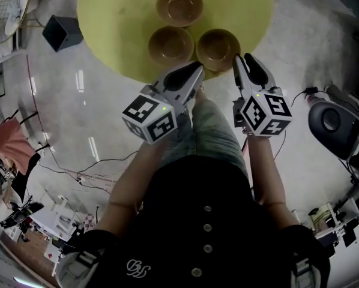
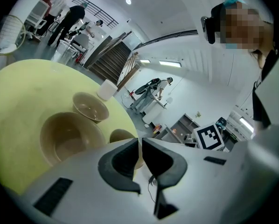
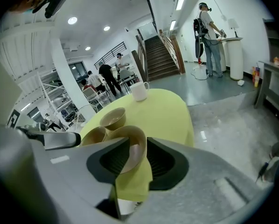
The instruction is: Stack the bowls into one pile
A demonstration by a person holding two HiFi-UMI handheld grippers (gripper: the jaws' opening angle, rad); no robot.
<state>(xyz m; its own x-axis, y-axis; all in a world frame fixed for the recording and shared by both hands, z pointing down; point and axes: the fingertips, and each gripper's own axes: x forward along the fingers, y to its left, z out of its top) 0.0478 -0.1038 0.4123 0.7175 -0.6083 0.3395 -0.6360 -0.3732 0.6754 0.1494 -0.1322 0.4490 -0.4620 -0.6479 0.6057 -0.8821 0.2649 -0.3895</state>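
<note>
Head view: three tan round bowls [image 1: 170,45] are sitting unstacked by the yellow round table's [image 1: 107,17] near edge; closed left gripper [image 1: 197,71] is hovering, right gripper [image 1: 242,60] gaping at the right-hand bowl [image 1: 218,48].

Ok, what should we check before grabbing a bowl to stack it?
1. Bowls all separate, none stacked: far bowl, left bowl, right bowl - ok.
2. Bowls empty inside - ok.
3. Right gripper jaws apart, ready to grab - ok.
4. Right bowl's rim between those jaws - lines up in the right gripper view; whether they touch, cannot tell.
5. Left gripper shut, holding nothing - not ok if it must grab too.
6. White cup standing away from the bowls - ok.
</note>
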